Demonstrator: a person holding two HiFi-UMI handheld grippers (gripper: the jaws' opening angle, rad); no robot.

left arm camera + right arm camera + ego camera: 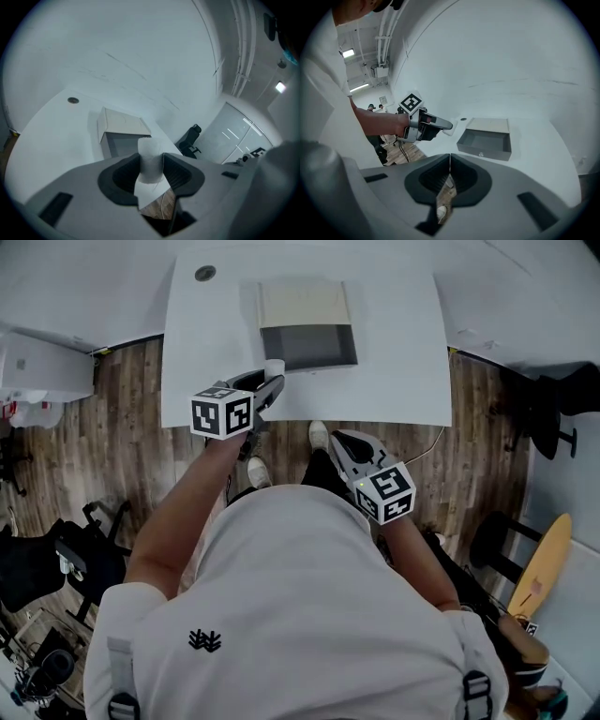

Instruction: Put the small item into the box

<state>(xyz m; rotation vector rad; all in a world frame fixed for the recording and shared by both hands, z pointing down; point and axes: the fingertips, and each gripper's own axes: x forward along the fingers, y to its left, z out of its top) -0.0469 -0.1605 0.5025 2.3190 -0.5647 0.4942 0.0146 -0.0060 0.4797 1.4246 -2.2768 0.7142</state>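
Item 1, left gripper: jaws partly apart and closed on the small item, one dark pad against each side of it; reached out over the near part of the table. Item 2, small item: a white, roughly cylindrical piece, upright between the left gripper's pads, its top standing out beyond their tips; not in the box. Item 3, box: shallow, open, grey inside, with a pale lid folded back on the side farthest from both grippers; lies directly ahead of the left gripper's tips and close to them, the held piece at its near corner; whether the piece hangs over the rim or just short of it cannot be told. Item 4, right gripper: jaws brought together, nothing between them; held back beside the person's body, off the near edge of the table and over the floor, pointing toward the box and well apart from it. The left gripper sits ahead of it and to its left. Item 5, table: white top that bears the box. It has a round dark grommet beyond the left gripper's tips and to their left, past the box. Item 6, wooden floor: below and behind both grippers. Item 7, white shoe: on the floor just left of the right gripper's tips. Item 8, black office chair: far beyond the left gripper, to the right of its jaws.
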